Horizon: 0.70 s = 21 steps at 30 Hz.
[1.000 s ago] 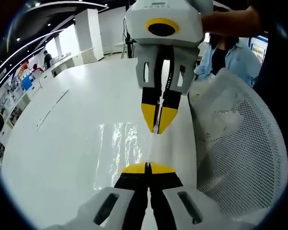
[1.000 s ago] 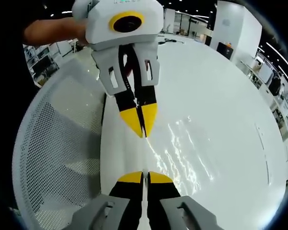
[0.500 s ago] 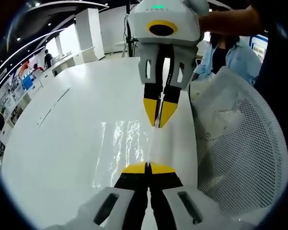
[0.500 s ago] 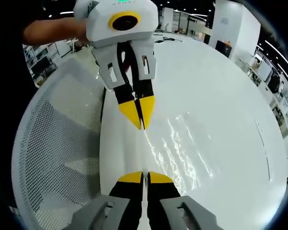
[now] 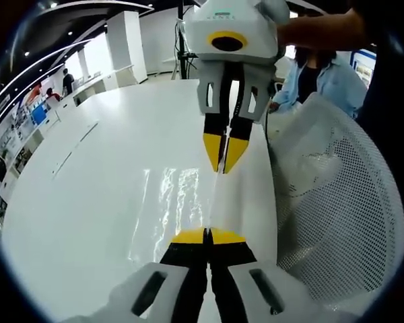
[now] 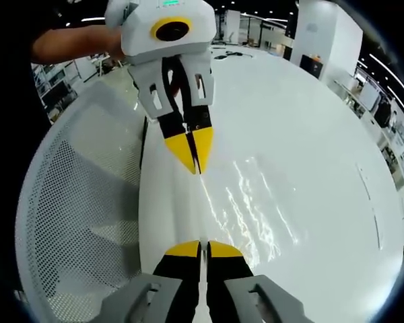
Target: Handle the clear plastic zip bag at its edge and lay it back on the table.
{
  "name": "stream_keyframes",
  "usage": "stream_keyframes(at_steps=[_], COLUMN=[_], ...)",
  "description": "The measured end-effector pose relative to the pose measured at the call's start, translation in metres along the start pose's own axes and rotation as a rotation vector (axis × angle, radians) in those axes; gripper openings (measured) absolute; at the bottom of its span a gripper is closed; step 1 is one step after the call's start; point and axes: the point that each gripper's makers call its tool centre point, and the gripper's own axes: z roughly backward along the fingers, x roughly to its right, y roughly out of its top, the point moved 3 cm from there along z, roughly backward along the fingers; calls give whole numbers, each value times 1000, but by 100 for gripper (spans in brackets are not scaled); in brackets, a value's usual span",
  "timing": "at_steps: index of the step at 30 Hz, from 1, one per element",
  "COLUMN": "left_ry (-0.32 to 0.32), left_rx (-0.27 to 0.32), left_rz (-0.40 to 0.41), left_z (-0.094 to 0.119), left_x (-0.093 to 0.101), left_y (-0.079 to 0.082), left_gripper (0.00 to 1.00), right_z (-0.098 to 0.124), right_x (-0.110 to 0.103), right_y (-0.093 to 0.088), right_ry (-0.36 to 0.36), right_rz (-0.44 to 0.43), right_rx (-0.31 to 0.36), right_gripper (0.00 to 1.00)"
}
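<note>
**Bag stretched between two grippers, ready to be lowered flat**

In the left gripper view, the clear plastic zip bag (image 5: pixel 178 202) shows as a glinting, wrinkled sheet just above the glossy white bench (image 5: pixel 87 188), to the left of the line between the two grippers. The left gripper (image 5: pixel 208 237), white-bodied with yellow-tipped black jaws, has its jaws clenched on the near end of the bag's edge. Across from it, the matching right gripper (image 5: pixel 223 158) pinches the far end of the same edge, jaws pressed together. To the right stands a white perforated mesh chair back (image 5: pixel 337 202), close by the bench's rim.

The bag's edge looks taut. To do this step well, I would lower both grippers together at an even height, keeping light tension so the film settles without folds, and let go only once the bag rests on the bench, clear of the rim beside the chair.
</note>
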Motion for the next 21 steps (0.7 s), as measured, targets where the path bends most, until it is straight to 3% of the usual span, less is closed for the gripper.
stream_keyframes(at_steps=[21], left_ry=[1], left_rx=[-7], left_rz=[1], left_z=[1], left_x=[2], left_y=[-2], left_gripper=[0], right_z=[5], right_x=[2], right_y=[-16], right_ry=[-11], right_rz=[-29], right_rx=[-12], right_gripper=[0])
